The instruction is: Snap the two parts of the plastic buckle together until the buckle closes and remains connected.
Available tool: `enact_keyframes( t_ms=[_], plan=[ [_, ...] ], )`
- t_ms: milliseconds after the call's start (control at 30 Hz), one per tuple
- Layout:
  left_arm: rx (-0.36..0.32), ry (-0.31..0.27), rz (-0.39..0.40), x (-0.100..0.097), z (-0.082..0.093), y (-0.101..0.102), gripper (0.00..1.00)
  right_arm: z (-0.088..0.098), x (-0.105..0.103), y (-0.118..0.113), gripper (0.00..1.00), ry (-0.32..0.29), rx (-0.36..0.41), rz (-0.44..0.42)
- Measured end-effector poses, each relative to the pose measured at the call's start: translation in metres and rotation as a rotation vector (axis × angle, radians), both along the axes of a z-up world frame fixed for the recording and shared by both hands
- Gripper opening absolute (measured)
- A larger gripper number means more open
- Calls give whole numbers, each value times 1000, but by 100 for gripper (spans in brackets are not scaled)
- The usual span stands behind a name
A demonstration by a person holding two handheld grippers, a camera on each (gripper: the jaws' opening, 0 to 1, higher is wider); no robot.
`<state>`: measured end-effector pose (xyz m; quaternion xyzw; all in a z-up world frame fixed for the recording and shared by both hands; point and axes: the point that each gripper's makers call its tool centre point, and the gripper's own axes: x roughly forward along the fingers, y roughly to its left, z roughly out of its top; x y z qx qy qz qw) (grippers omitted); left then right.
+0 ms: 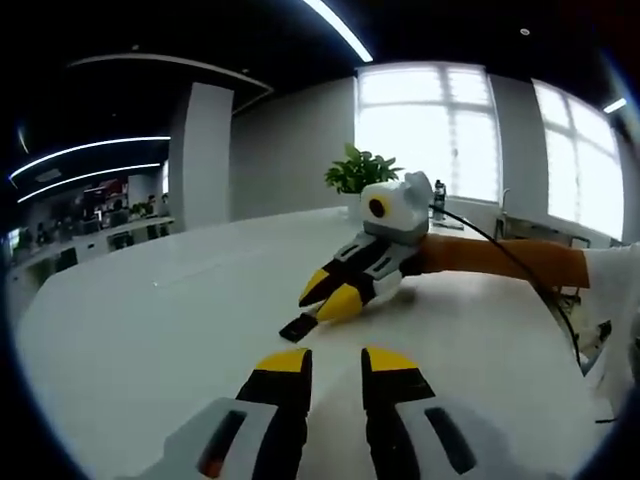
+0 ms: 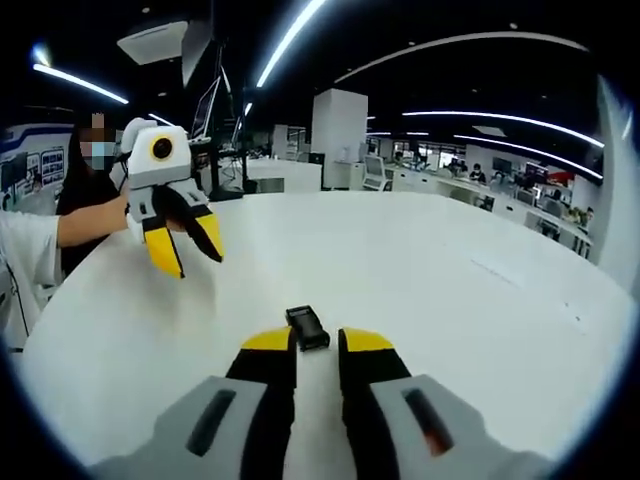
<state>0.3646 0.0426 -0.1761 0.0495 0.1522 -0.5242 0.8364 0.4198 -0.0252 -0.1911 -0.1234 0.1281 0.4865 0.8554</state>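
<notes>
Nearest in the right gripper view, the right gripper [image 2: 317, 345] rests low over the smooth white worktop [image 2: 430, 270] with its yellow-tipped jaws spread a little, and the small black plastic buckle piece [image 2: 307, 327] lies on the surface at their tips, seemingly not pinched. Farther off, the left gripper [image 2: 184, 250] hangs above the worktop with its jaws spread and nothing between them. I can make out only this one dark piece, so the snapping together looks not yet done.
</notes>
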Motion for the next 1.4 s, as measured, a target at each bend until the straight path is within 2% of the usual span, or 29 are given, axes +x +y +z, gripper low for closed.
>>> enact_keyframes(
  t_ms=[200, 267, 333, 367, 433, 633, 700, 833, 933, 1000, 1067, 1100, 1267, 1400],
  plan=[
    [-28, 7, 55, 9, 5, 4, 28, 16, -6, 3, 25, -23, 63, -24],
    [-29, 7, 67, 10, 6, 5, 34, 19, -9, 3, 26, -28, 73, -24],
    [-29, 5, 69, 11, 6, 6, 40, 20, -11, 3, 32, -29, 78, -24],
    [-22, -2, 83, 12, 5, 7, 44, 23, -13, 4, 38, -39, 77, -36],
    [-6, -18, 111, 16, 3, 10, 47, 27, -17, 5, 44, -58, 77, -62],
    [-13, -25, 152, 21, 2, 17, 48, 48, -32, 4, 45, -120, 114, -113],
    [-51, -16, 155, 20, 6, 19, 50, 55, -41, 0, 46, -141, 123, -129],
    [-61, -25, 166, 16, 11, 23, 54, 63, -53, -7, 64, -163, 124, -163],
    [-62, -31, 172, 13, 13, 25, 62, 68, -61, -12, 64, -181, 127, -185],
    [-65, -31, 173, 12, 14, 25, 66, 70, -67, -12, 67, -182, 135, -183],
    [-67, -30, 173, 11, 15, 26, 68, 73, -74, -13, 74, -183, 143, -181],
    [-87, -51, 192, 6, 25, 29, 69, 78, -83, -14, 78, -184, 160, -181],
    [-102, -55, 220, -5, 38, 38, 80, 83, -101, -25, 98, -208, 124, -217],
    [-96, -54, 229, -15, 41, 42, 90, 82, -111, -38, 100, -203, 103, -265]
  ],
)
